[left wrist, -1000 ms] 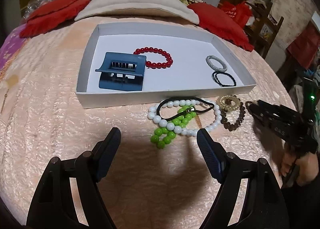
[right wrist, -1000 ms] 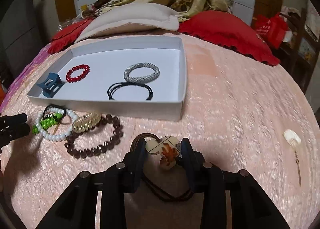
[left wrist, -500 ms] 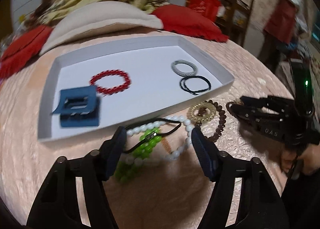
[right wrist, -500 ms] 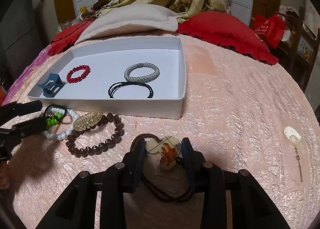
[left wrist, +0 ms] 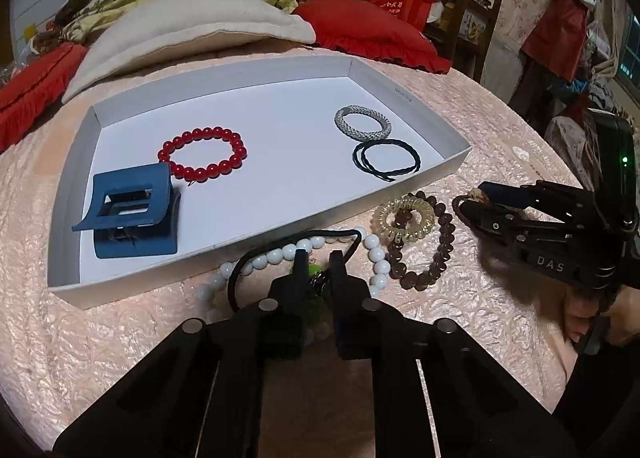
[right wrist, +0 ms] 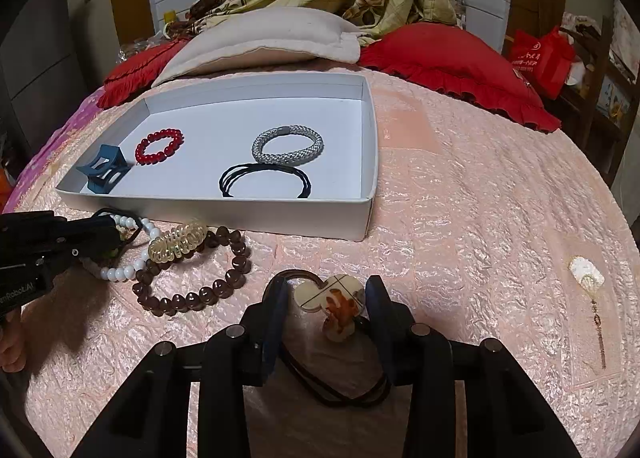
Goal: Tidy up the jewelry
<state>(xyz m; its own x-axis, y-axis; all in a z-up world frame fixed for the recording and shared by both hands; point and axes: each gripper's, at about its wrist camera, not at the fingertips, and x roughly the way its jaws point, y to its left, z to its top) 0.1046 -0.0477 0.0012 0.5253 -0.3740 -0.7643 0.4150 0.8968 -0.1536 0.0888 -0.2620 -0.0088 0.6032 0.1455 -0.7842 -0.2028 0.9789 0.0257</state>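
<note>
A white tray (left wrist: 404, 96) on the pink bedspread holds a blue hair claw (left wrist: 132, 214), a red bead bracelet (left wrist: 202, 154), a silver bracelet (left wrist: 362, 122) and a black hair tie (left wrist: 386, 160). In front of it lie a white bead bracelet (left wrist: 280, 252), a brown bead bracelet (left wrist: 436, 242) and a clear coil hair tie (left wrist: 404, 216). My left gripper (left wrist: 318, 270) is shut on the green bead bracelet (left wrist: 314, 270) amid the white beads. My right gripper (right wrist: 328, 298) is shut on a brown hair tie with a cream charm (right wrist: 332, 298), resting on the bedspread.
A cream cushion (right wrist: 264, 38) and red pillows (right wrist: 452, 58) lie beyond the tray. A small white tasselled ornament (right wrist: 586, 272) lies on the bedspread at the right. A wooden shelf (left wrist: 472, 10) stands past the bed's right edge.
My left gripper has moved forward onto the bead pile and closed on the green bracelet. My right gripper has stayed put, still holding the charm hair tie.
</note>
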